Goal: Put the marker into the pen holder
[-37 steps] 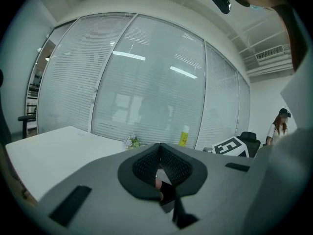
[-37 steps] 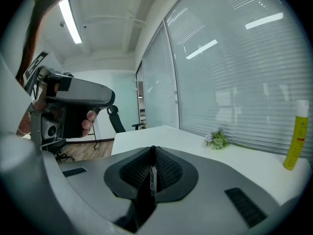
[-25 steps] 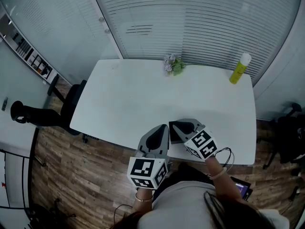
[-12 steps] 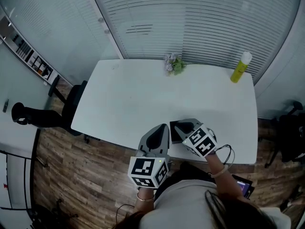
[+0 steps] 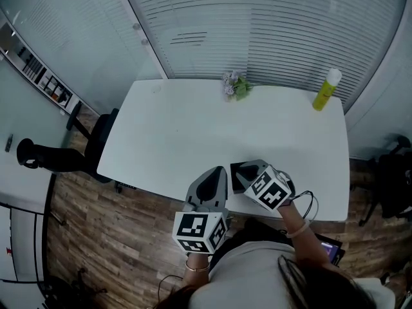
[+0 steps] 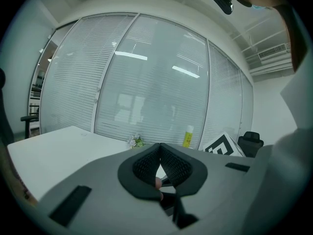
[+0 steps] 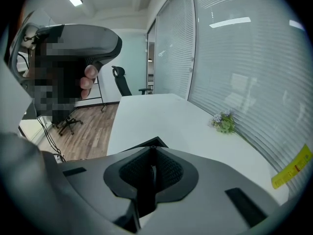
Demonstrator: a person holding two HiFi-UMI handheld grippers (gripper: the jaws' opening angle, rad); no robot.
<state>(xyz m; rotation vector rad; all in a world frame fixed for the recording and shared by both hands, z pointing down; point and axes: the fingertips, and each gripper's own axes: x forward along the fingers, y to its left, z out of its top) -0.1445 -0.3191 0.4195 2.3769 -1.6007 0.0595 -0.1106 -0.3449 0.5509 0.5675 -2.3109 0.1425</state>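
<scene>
At the near edge of the white table (image 5: 193, 127) my right gripper (image 5: 250, 168) is shut on a thin black marker (image 7: 150, 170), which stands between the pads in the right gripper view. Its tip reaches the jaw tips of the right gripper (image 7: 152, 153). Just beyond them shows a corner of the black pen holder (image 7: 155, 142), a dark box (image 5: 237, 180) in the head view. My left gripper (image 5: 215, 172) hangs beside it to the left. In its own view the left gripper (image 6: 160, 151) is shut, with nothing seen between the pads.
A small bunch of flowers (image 5: 233, 86) and a yellow bottle (image 5: 325, 90) stand along the table's far edge by the blinds. A black office chair (image 5: 58, 153) sits off the table's left end on the wooden floor.
My right gripper has shifted slightly right and turned a little, still holding the marker. The left gripper has stayed put.
</scene>
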